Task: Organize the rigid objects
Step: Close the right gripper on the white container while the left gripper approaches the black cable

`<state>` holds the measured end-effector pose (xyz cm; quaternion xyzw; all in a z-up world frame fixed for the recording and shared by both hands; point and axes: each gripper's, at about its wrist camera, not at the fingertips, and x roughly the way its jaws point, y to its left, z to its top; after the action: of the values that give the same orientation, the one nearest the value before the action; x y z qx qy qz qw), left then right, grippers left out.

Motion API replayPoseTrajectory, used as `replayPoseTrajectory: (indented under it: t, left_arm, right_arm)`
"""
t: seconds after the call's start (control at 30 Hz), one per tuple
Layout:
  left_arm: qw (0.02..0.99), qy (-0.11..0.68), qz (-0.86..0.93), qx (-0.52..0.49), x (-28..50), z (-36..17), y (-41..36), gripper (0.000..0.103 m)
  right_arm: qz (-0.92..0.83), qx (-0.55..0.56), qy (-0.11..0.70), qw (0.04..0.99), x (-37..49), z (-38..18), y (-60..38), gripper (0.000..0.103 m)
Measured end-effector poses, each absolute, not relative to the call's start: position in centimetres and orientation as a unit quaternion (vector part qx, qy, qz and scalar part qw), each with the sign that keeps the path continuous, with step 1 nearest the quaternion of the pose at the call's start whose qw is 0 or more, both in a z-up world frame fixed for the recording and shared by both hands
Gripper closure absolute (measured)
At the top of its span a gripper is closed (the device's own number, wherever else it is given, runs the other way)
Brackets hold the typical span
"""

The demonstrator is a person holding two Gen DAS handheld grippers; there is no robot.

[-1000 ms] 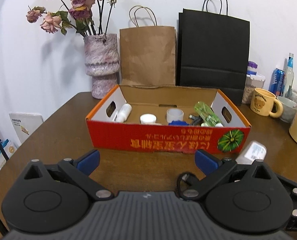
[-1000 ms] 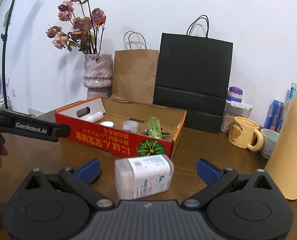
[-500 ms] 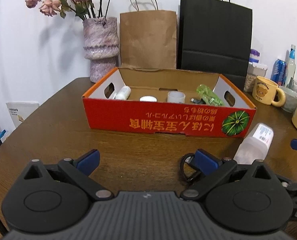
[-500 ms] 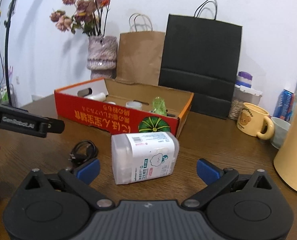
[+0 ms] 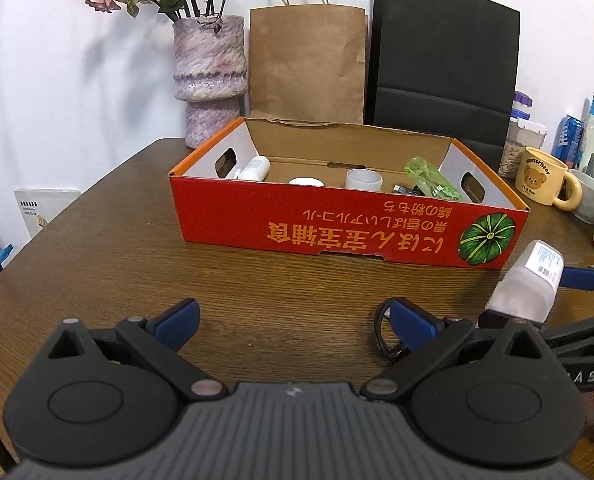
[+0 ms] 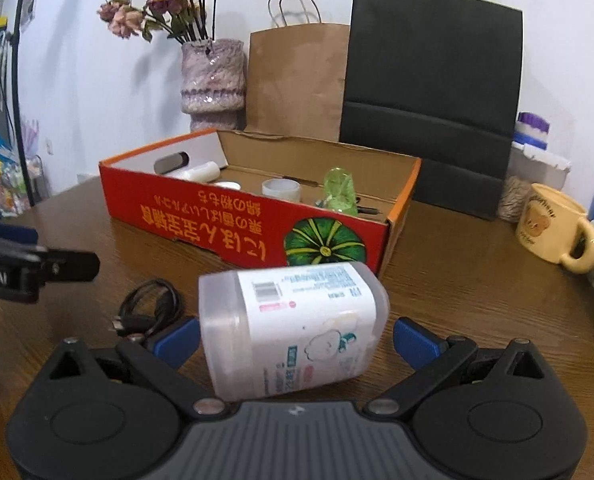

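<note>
On a dark brown wooden tabletop (image 5: 97, 264) sits one red cardboard box (image 5: 337, 232) printed with orange lettering and a green pumpkin, its top open.

From the left wrist view, the left tool (image 5: 293, 322) hovers low over bare wood, its blue-tipped fingers spread wide with nothing between them. Inside the box, from left to right, lie one white bottle on its side (image 5: 255, 168), one flat white lid (image 5: 305, 181), one short white cup (image 5: 363, 179) and one clear green plastic item (image 5: 431, 182). At the far right edge, only a narrow end-on slice of a translucent white plastic jar (image 5: 527, 286) shows.

The right wrist view shows that jar (image 6: 293, 328) in full: it lies on its side in front of the box, between the fingers of the right tool (image 6: 295, 338). The left finger seems to touch it, while a gap remains at the right finger, so the tool is spread rather than clamped. A coiled black cable (image 6: 149, 308) rests just left of the jar. Further right stands one yellow bear mug (image 6: 553, 228).

Behind the box stand one mottled purple vase of dried roses (image 5: 209, 76), one brown paper bag (image 5: 307, 64) and one black paper bag (image 5: 443, 68).
</note>
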<state>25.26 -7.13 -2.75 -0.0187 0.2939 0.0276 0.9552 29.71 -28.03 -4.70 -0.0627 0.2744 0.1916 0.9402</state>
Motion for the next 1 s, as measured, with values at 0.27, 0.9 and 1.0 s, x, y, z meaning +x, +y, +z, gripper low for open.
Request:
replayPoseTrajectory:
  t: [0.27,0.9,1.0]
  left_arm:
    - [0.954,0.296,0.028,-0.022,25.4,-2.9,-7.0,0.000]
    - [0.955,0.296,-0.001,-0.012,25.7,-3.7,-9.6,0.000]
    - [0.952,0.305,-0.001,0.000,26.1,-4.1,-10.7,0.000]
  right_arm:
    - [0.198,-0.080,0.271,0.939,29.0,-4.7,-27.3,0.014]
    - [0.126,-0.046,0.186,0.973,24.4,-1.5,-29.7,0.015]
    - [0.114,-0.035,0.181,0.976,24.1,-1.2,-30.4,0.015]
